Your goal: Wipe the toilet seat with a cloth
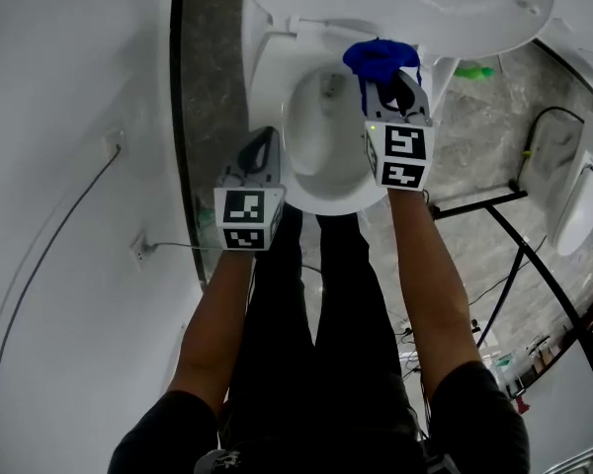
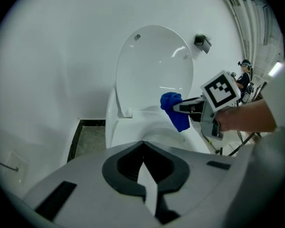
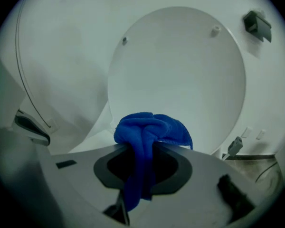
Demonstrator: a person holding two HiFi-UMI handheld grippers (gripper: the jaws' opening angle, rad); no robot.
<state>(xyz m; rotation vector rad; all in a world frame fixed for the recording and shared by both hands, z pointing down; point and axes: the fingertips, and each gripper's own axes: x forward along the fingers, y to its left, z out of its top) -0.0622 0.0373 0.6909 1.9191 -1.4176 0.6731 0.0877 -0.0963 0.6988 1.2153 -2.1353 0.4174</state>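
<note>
The white toilet seat [image 1: 269, 87] rings the bowl, and the lid [image 1: 405, 3] stands raised behind it. My right gripper [image 1: 391, 79] hangs over the back right of the seat, shut on a bunched blue cloth [image 1: 380, 57]. In the right gripper view the cloth [image 3: 149, 129] bulges from the jaws of that gripper [image 3: 143, 148] and a tail hangs down, with the lid [image 3: 180, 75] behind. My left gripper [image 1: 262, 141] is beside the seat's left edge, shut with nothing in it. In the left gripper view this gripper [image 2: 143, 145] faces the cloth [image 2: 175, 109] and the seat [image 2: 133, 123].
A dark strip of floor [image 1: 210, 67] runs between the curved white wall and the toilet. To the right are a black metal frame [image 1: 504, 227], cables, a white device [image 1: 573, 200] and a green item [image 1: 474, 70]. A dark fitting [image 2: 203, 42] sits on the wall.
</note>
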